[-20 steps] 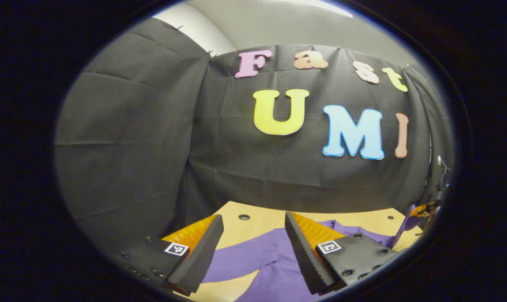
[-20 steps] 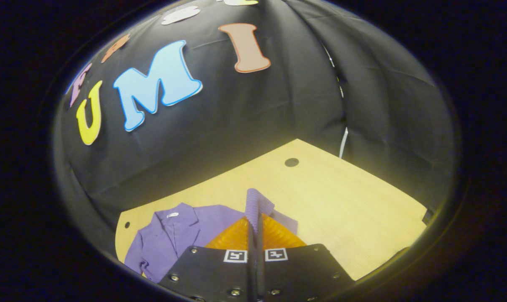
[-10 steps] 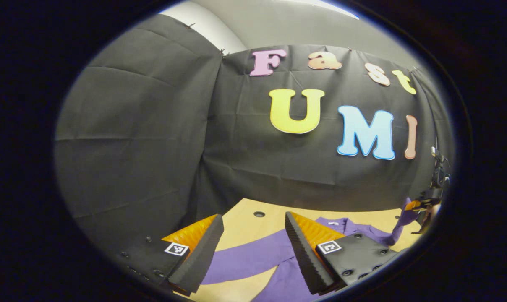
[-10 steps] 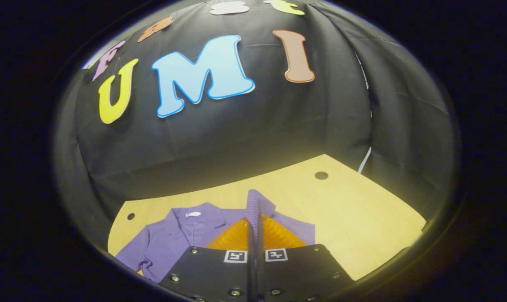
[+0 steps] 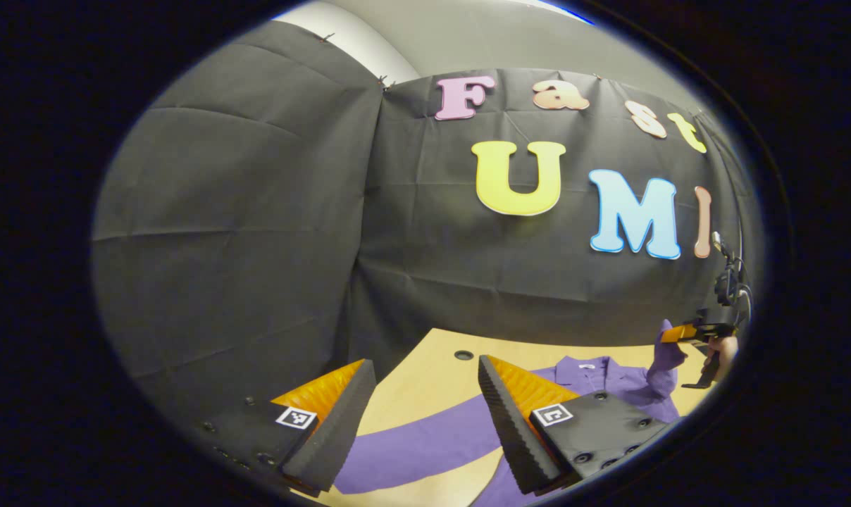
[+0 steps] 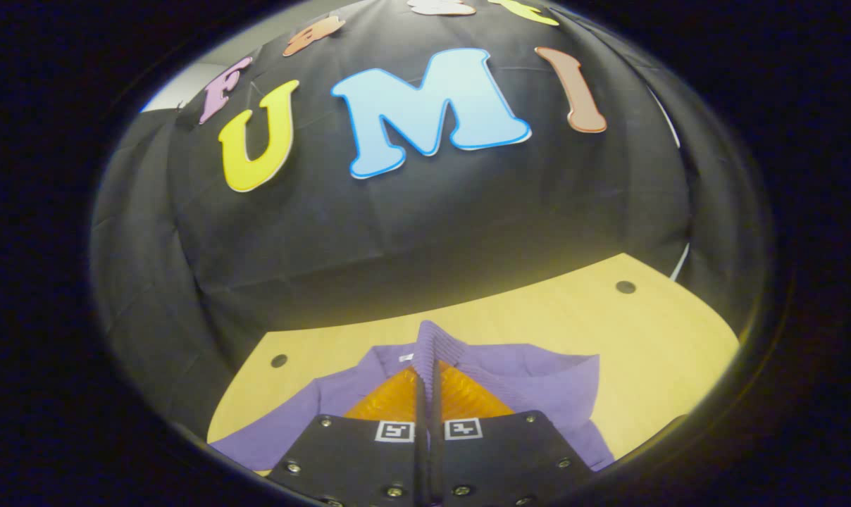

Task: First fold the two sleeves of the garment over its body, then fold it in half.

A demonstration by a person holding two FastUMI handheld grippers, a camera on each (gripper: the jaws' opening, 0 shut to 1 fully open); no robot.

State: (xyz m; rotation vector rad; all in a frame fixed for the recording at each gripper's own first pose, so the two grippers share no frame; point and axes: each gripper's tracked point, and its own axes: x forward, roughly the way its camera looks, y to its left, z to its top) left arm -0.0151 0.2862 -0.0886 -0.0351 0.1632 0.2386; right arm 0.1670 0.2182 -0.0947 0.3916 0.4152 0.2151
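Note:
A purple shirt (image 6: 531, 380) lies flat on the wooden table (image 6: 538, 324), collar (image 5: 587, 366) toward the back wall. My right gripper (image 6: 429, 370) is shut on the ribbed cuff (image 6: 432, 338) of one sleeve and holds it lifted above the shirt's body. In the left gripper view that gripper (image 5: 682, 332) hangs at the far right with the cuff (image 5: 661, 355) drooping from it. My left gripper (image 5: 424, 362) is open above the other sleeve (image 5: 425, 447), which stretches flat across the table under its fingers.
The black cloth wall closes the table at the back and on both sides. Small round holes (image 6: 625, 286) mark the tabletop near its far corners. A hand (image 5: 725, 348) holds the right gripper. Bare wood (image 6: 651, 338) lies to the right of the shirt.
The right gripper has carried the cuff leftward, from beside the shirt to above its body. The left gripper has shifted left along the flat sleeve and stays open.

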